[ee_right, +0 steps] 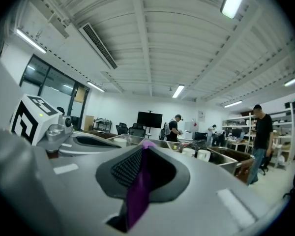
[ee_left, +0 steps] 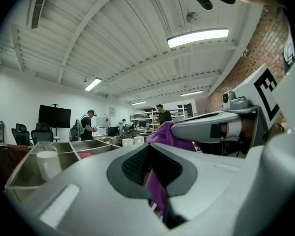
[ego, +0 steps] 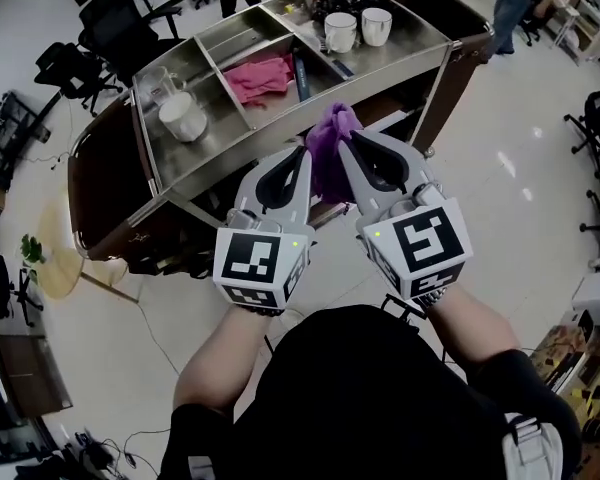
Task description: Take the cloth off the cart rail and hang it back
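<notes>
A: So, where is the crumpled purple cloth [ego: 330, 146] [ee_left: 168, 133] [ee_right: 137, 195]?

B: At the near long side of the steel-topped cart with dark wooden ends [ego: 212, 151], bunched up between the two tools and hanging down from them.

A: And the left gripper [ego: 305, 155] [ee_left: 147, 150]?

B: Its jaws are nearly together, with a fold of the cloth pinched between the dark pads.

A: The right gripper [ego: 351, 140] [ee_right: 143, 149]?

B: Much the same. It is clamped narrowly on a purple strip that runs down through its jaws. Both point level toward the cart, side by side, with the cloth's bulge rising between their tips.

A: Does the cloth touch the cart's rail?

B: I cannot tell, because the grippers cover its lower end.

A: What lies in the cart?

B: A rumpled pink cloth [ego: 260, 76] in a middle compartment, two white ceramic mugs [ego: 340, 30] toward the far right end, and a white cup [ego: 183, 116] in the left compartment.
</notes>
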